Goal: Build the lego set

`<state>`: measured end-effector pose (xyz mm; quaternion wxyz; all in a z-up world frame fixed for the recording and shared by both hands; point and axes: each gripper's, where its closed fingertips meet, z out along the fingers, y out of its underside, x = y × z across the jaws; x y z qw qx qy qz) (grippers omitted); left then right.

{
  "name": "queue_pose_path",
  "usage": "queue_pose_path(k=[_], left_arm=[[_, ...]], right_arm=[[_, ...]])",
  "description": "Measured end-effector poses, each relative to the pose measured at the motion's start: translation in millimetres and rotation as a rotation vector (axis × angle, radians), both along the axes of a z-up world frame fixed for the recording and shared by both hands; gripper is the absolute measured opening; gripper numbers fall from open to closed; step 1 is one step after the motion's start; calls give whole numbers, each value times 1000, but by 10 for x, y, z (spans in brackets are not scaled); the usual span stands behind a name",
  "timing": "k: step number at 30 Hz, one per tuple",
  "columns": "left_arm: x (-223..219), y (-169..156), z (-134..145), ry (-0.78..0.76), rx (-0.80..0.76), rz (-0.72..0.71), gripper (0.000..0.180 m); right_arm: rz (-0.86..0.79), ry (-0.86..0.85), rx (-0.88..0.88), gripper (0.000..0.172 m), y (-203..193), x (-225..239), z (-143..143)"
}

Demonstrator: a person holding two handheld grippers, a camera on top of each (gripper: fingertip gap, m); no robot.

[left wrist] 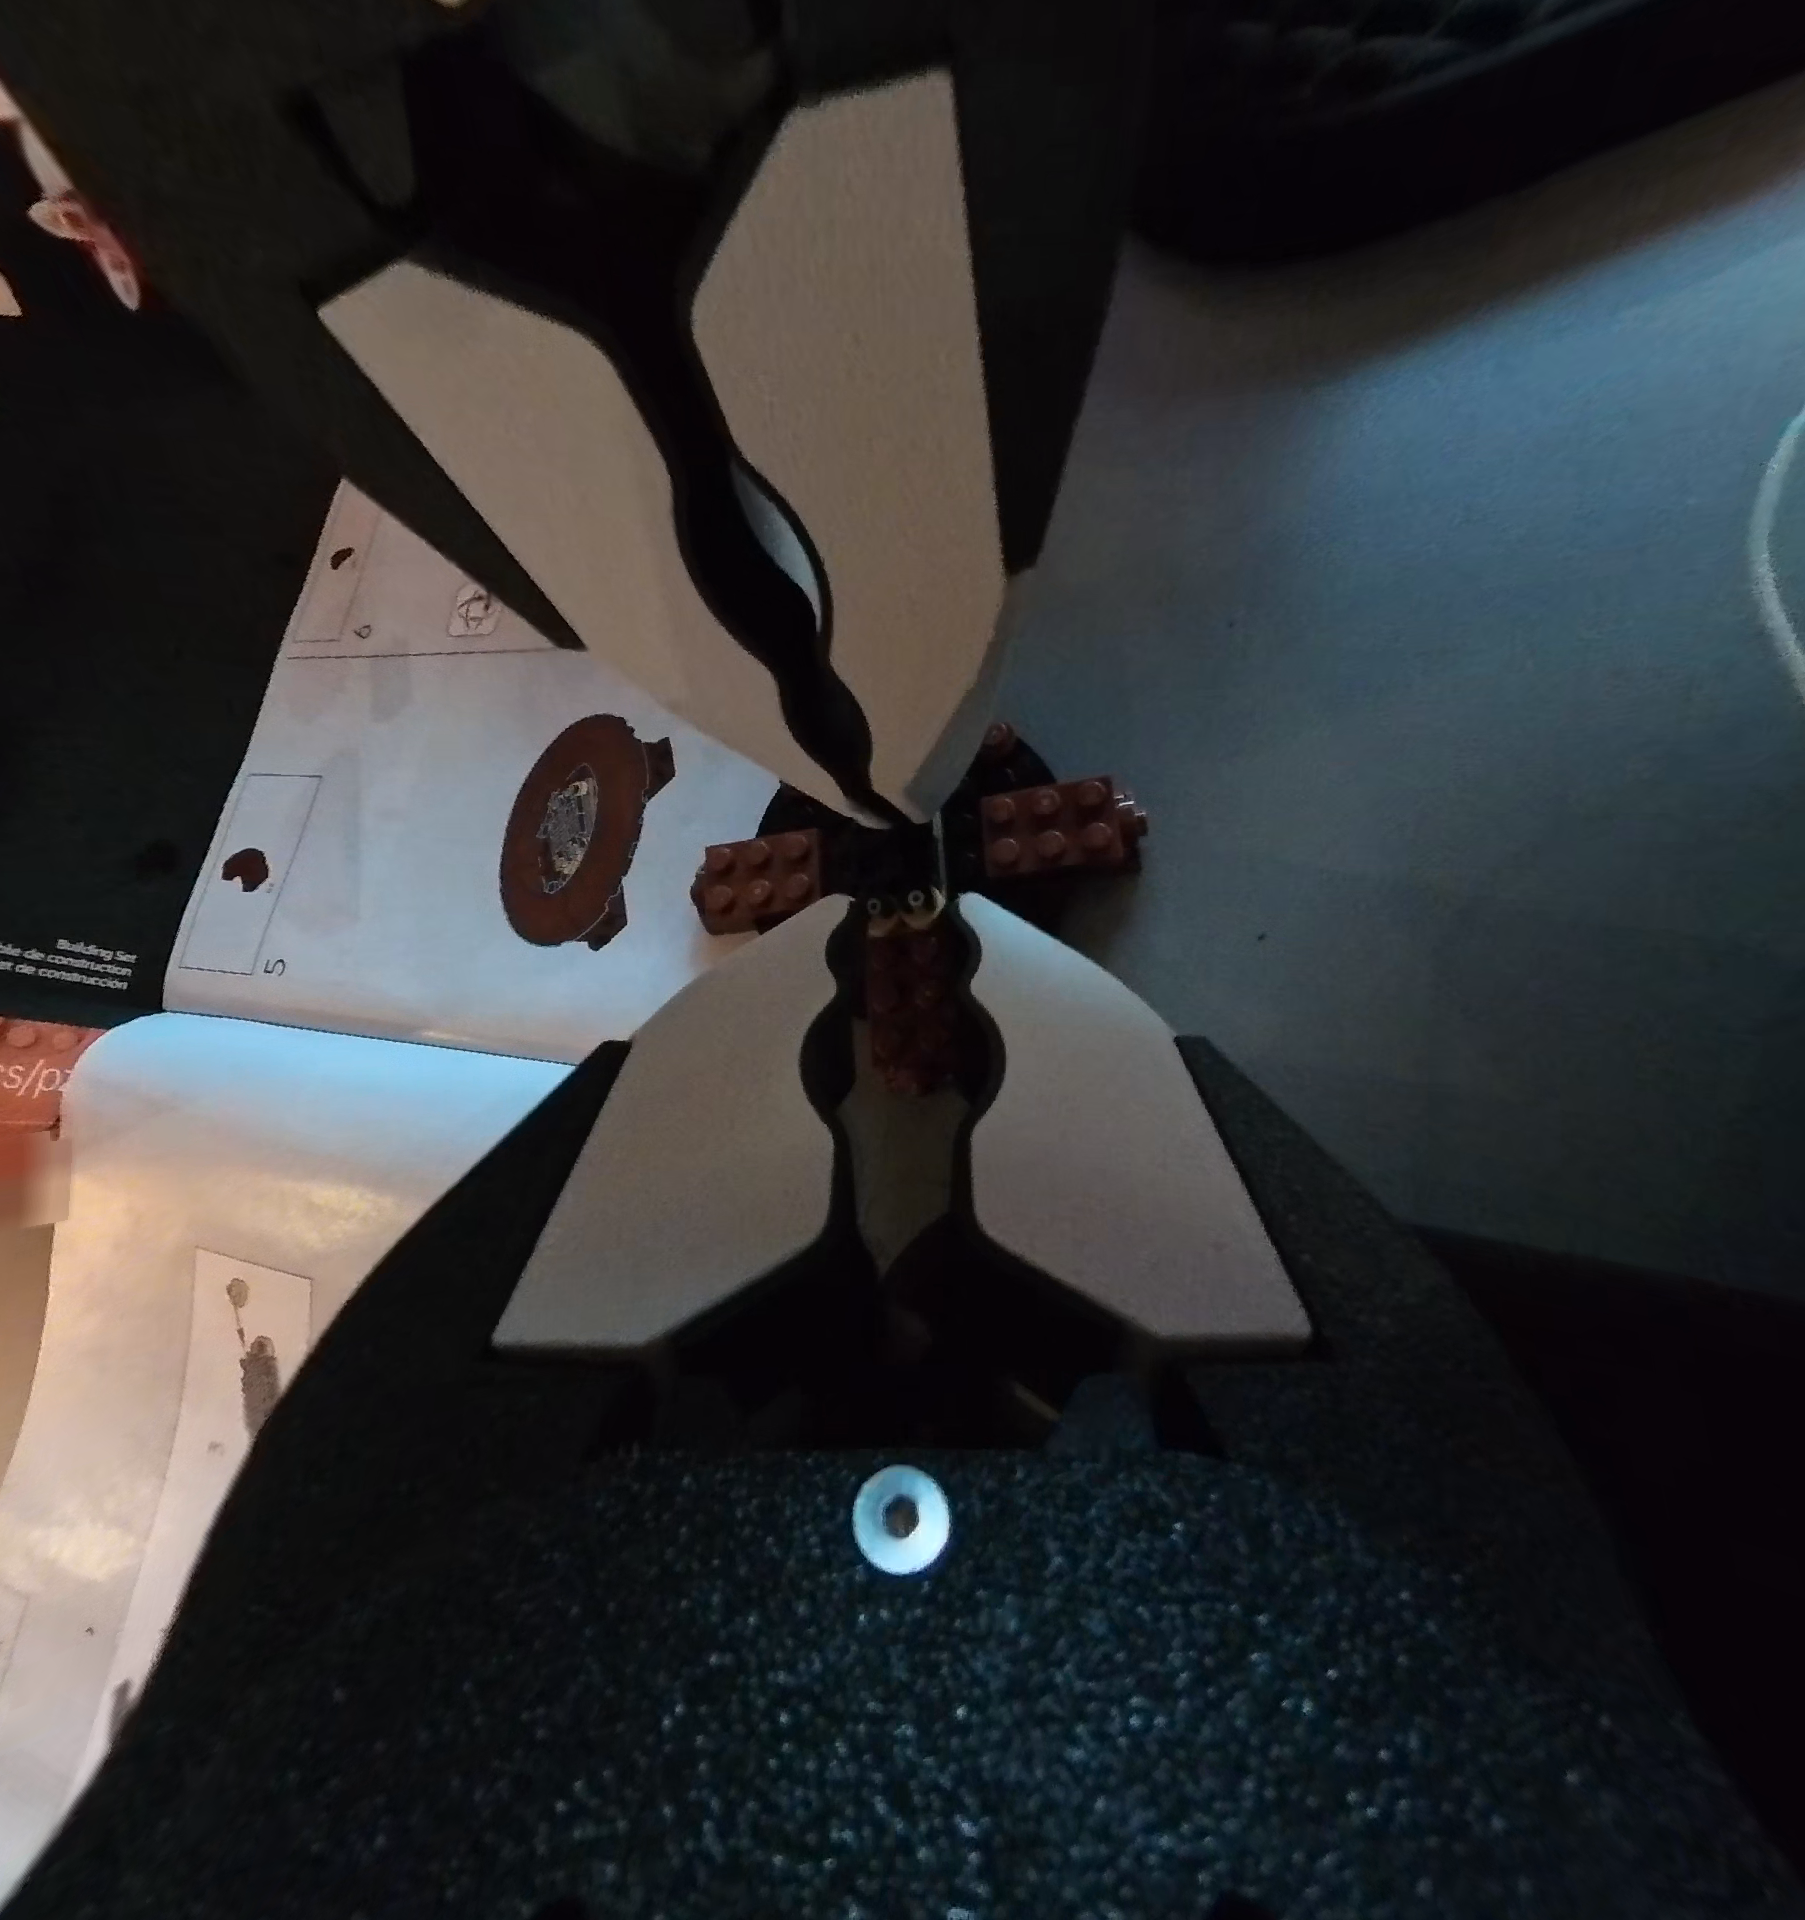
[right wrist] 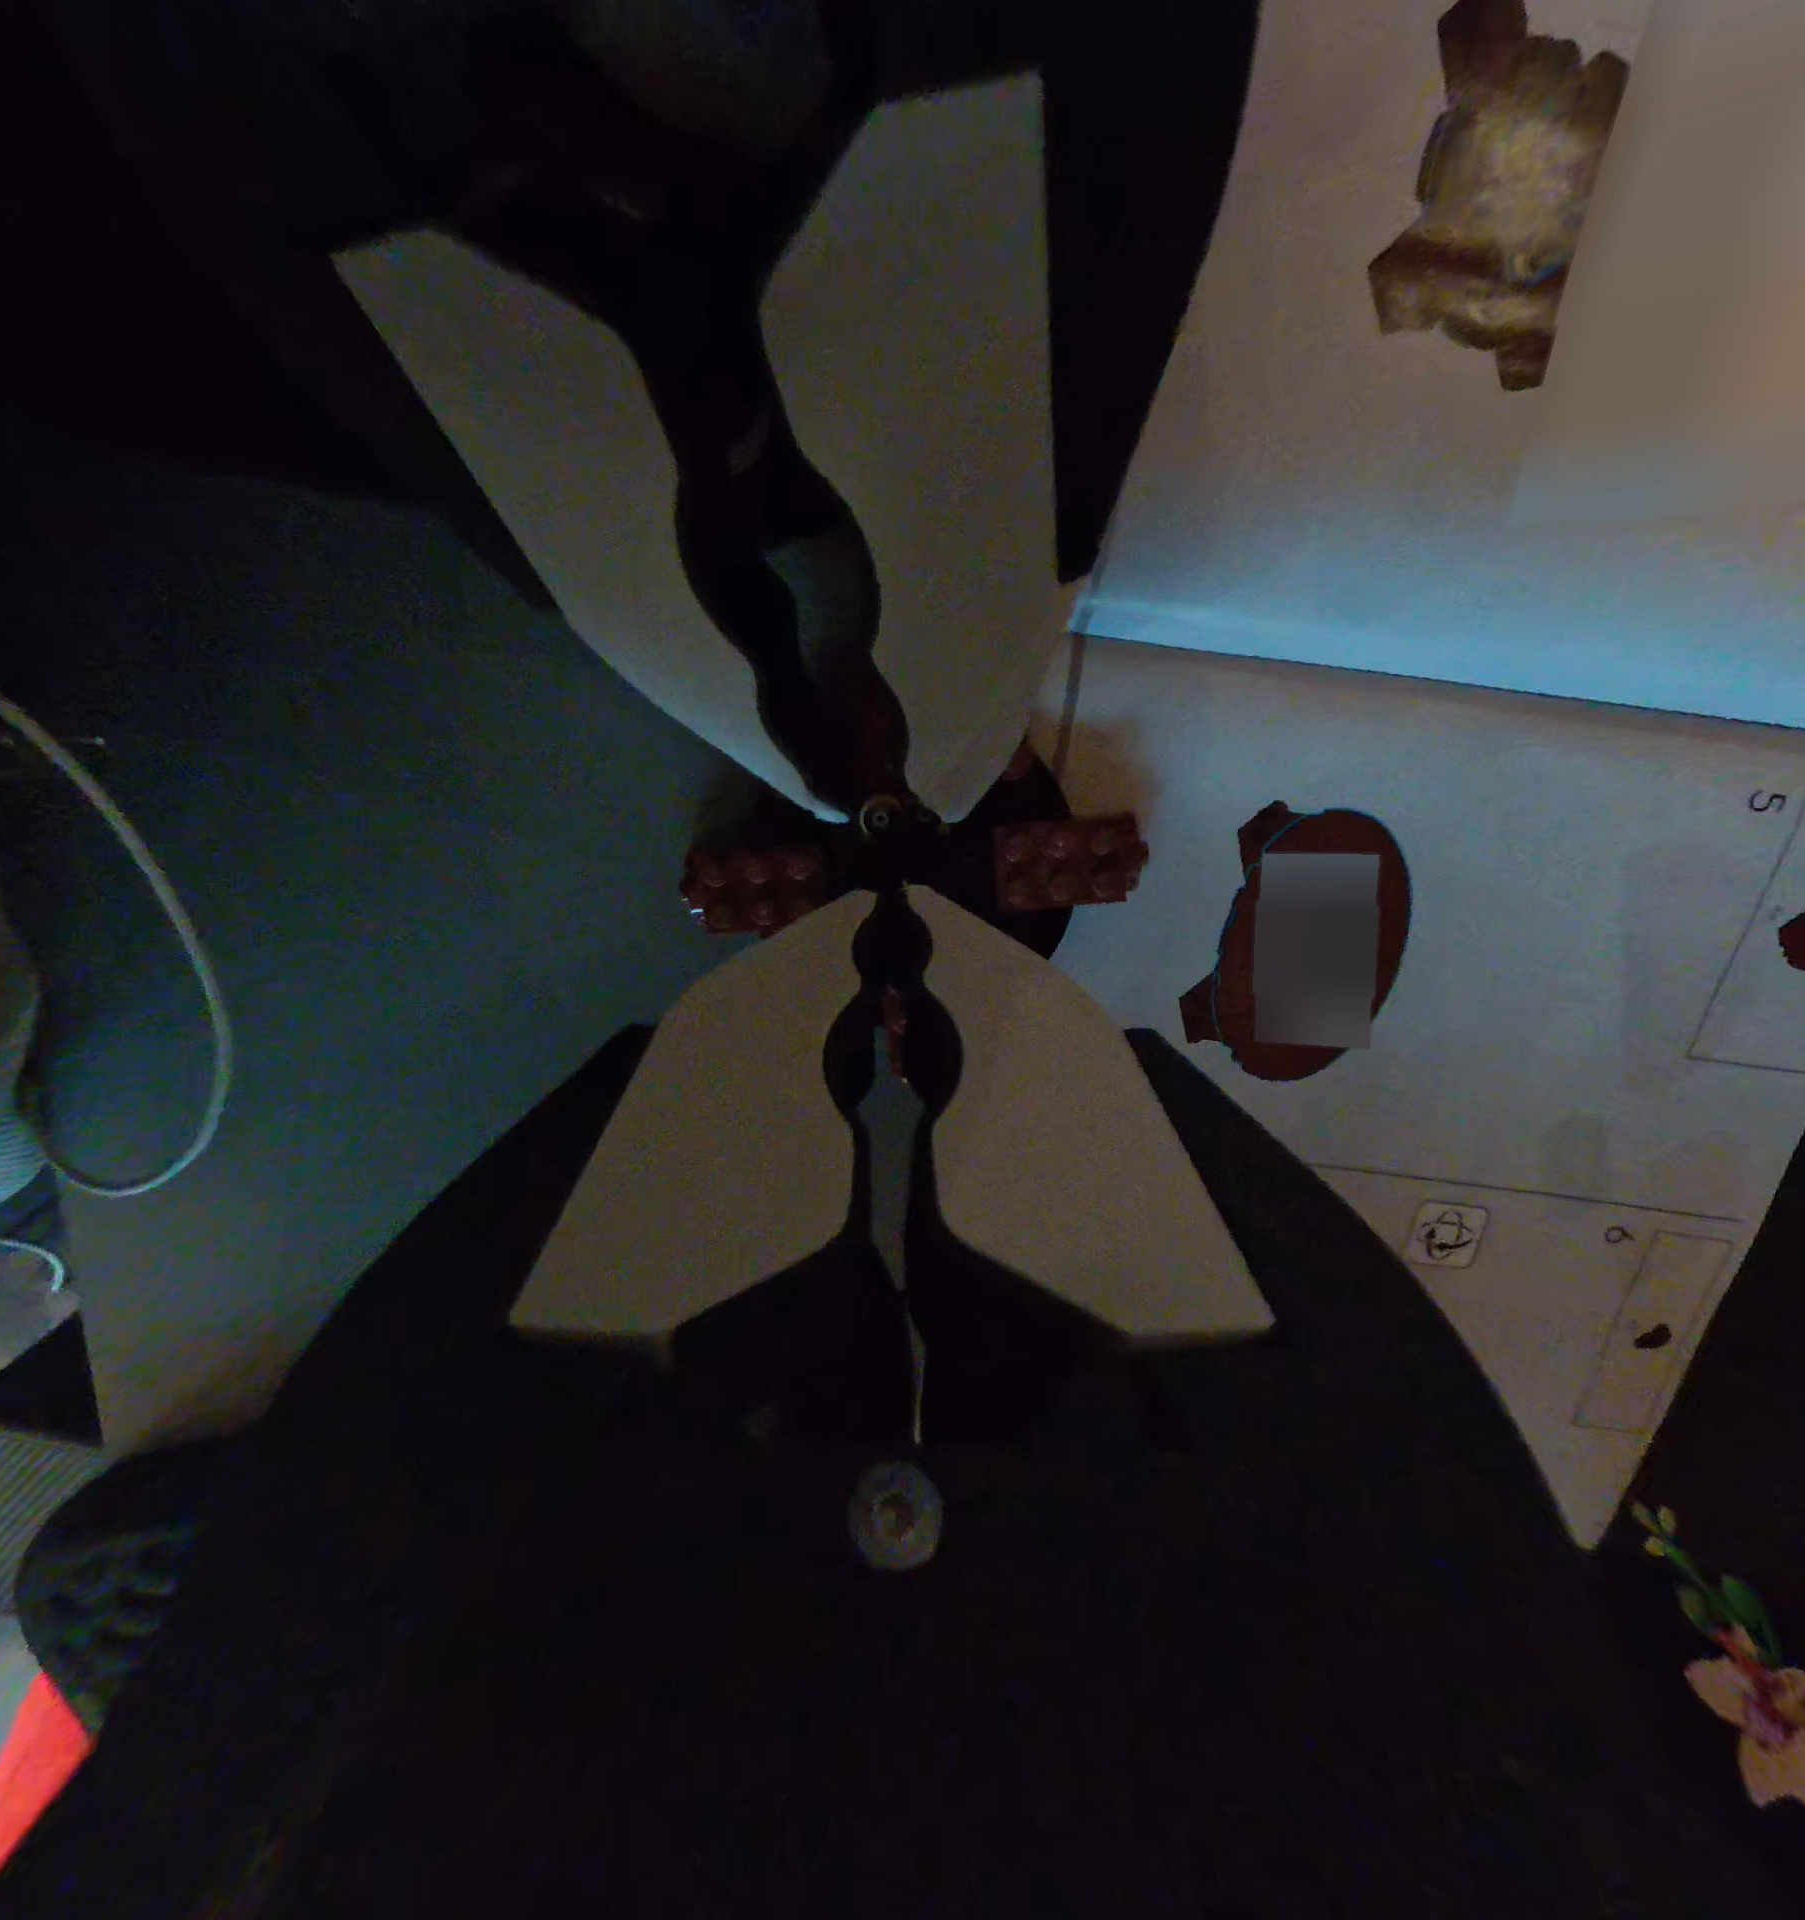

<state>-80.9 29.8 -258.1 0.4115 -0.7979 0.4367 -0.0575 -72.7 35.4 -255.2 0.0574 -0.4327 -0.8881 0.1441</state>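
A small brick model lies on the grey table (left wrist: 1397, 727). It is a black round plate (left wrist: 1028, 777) with brown studded bricks sticking out like arms: one to the left (left wrist: 763, 873), one to the right (left wrist: 1059, 831). My left gripper (left wrist: 903, 904) is shut on a third brown brick (left wrist: 913, 997) of the model, which sits between its white fingers. My right gripper (left wrist: 882, 816) comes from the opposite side, shut, with its tips on the model's dark centre. In the right wrist view my right gripper (right wrist: 893, 899) is shut over the centre, and the left gripper (right wrist: 882, 810) faces it with the brown brick (right wrist: 862, 717) between its fingers.
An open instruction booklet (left wrist: 441, 831) lies beside the model and also shows in the right wrist view (right wrist: 1500, 727). A dark box (left wrist: 67, 727) with flower pictures lies past the booklet. A white cable (left wrist: 1802, 582) curves over the table on the other side. Both grippers' tips are close together, under 4 cm apart.
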Motion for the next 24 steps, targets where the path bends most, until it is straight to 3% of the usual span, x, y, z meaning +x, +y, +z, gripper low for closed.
queue_pose_path(k=[16,19,24], left_arm=[[3,-16,16,-47,-15,-5,15],[35,-67,34,-67,-20,-44,5],[37,-73,30,-47,1,-52,6]], right_arm=[[2,-123,78,0,28,2,-20],[0,-125,85,0,10,-13,-17],[-14,-129,136,0,10,-13,-18]])
